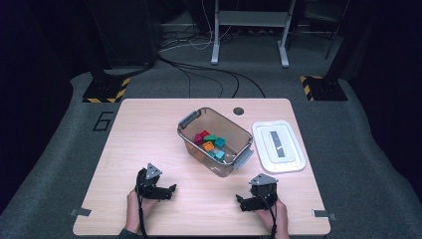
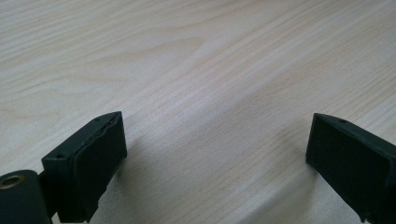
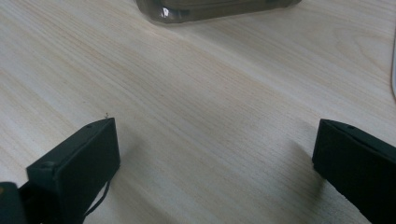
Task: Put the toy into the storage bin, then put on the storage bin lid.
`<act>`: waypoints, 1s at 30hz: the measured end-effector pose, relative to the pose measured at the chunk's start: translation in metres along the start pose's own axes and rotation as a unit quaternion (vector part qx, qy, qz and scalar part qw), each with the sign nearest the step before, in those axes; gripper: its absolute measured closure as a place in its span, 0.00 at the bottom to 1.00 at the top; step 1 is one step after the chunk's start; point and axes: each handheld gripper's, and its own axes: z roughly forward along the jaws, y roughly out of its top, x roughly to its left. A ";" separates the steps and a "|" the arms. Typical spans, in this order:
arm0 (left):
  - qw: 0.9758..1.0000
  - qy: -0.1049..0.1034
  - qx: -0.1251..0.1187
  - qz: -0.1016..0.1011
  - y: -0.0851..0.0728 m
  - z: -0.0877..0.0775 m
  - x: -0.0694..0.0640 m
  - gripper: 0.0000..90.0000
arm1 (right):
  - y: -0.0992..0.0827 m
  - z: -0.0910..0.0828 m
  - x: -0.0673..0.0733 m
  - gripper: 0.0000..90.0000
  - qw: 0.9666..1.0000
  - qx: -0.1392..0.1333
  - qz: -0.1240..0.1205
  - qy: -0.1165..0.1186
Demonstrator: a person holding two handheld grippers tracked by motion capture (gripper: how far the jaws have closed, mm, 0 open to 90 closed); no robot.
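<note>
Black tongs (image 1: 164,191); grey triangular plates

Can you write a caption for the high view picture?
Two open grippers rest near a clear bin of colourful blocks.

The table (image 1: 149,129) under both tongs is pale wood-grain laminate, smooth with a soft sheen. Ahead of the right gripper (image 1: 246,201), the bin (image 1: 239,130) is clear, glossy plastic, and the lid (image 1: 293,159) beside it is white plastic. The left gripper (image 1: 166,191) has matt black jaws.
</note>
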 end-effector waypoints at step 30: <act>1.000 0.014 0.007 -0.011 0.002 0.002 0.000 0.01 | 0.005 -0.021 -0.025 0.04 0.999 -0.024 0.025 -0.022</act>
